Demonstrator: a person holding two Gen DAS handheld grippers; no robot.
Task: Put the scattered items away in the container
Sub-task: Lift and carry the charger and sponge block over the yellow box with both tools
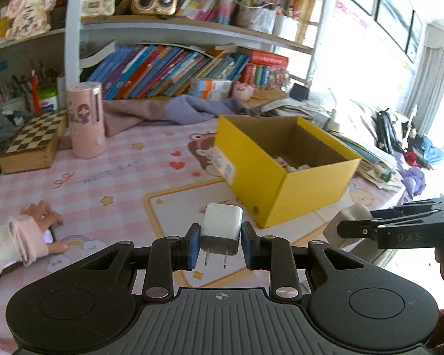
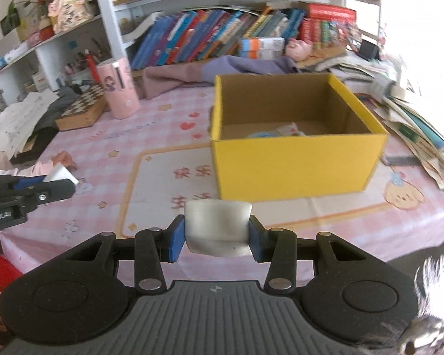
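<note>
My left gripper (image 1: 220, 244) is shut on a white plug charger (image 1: 221, 226), prongs pointing back toward the camera, held above the pink tablecloth. My right gripper (image 2: 217, 238) is shut on a whitish rounded case (image 2: 217, 227). An open yellow cardboard box (image 1: 284, 189) stands ahead and right of the left gripper; in the right wrist view the yellow box (image 2: 293, 162) is straight ahead with a few small items on its floor. The right gripper (image 1: 349, 229) shows at the right edge of the left wrist view, the left gripper (image 2: 62, 188) at the left edge of the right wrist view.
A child's hand (image 1: 41, 216) in a pink sleeve rests on the table at the left. A pink cylindrical container (image 1: 85, 119), a wooden chess box (image 1: 34, 145) and crumpled purple cloth (image 1: 168, 112) lie further back. Bookshelves stand behind; stacked papers (image 2: 414, 124) crowd the right edge.
</note>
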